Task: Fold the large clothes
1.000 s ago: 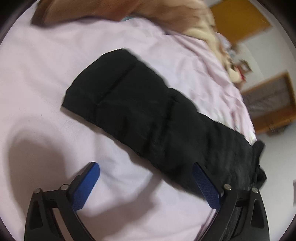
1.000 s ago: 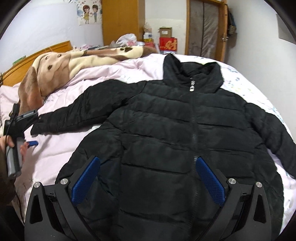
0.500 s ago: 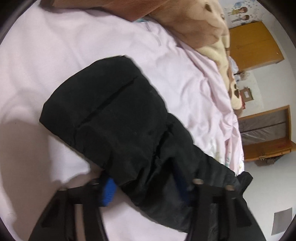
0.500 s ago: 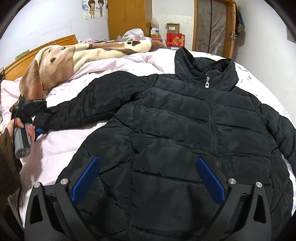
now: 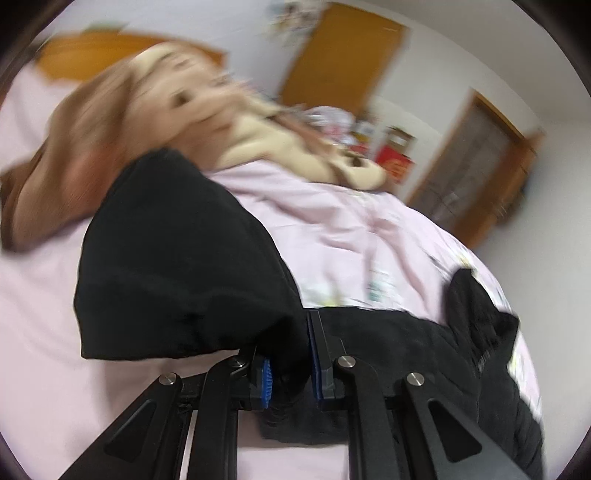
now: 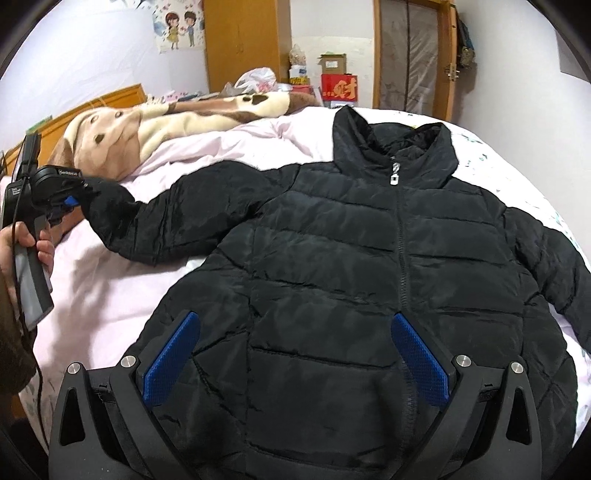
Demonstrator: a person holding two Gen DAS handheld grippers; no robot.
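Black jacket sleeve pinched in left claw, lifted off bed.

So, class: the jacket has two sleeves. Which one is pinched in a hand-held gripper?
The sleeve toward the brown blanket: the left hand-held gripper clamps its cuff. The other sleeve lies free on the bed.

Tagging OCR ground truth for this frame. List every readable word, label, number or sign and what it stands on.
"财": large gold character on the red cardboard box by the far wall.
Small white print on the black camera body of the left gripper: too small to read.
White label on the brown cardboard box: too small to read.
Cartoon couple poster on the wall: no legible text.
Left wrist view: blurred, nothing readable.
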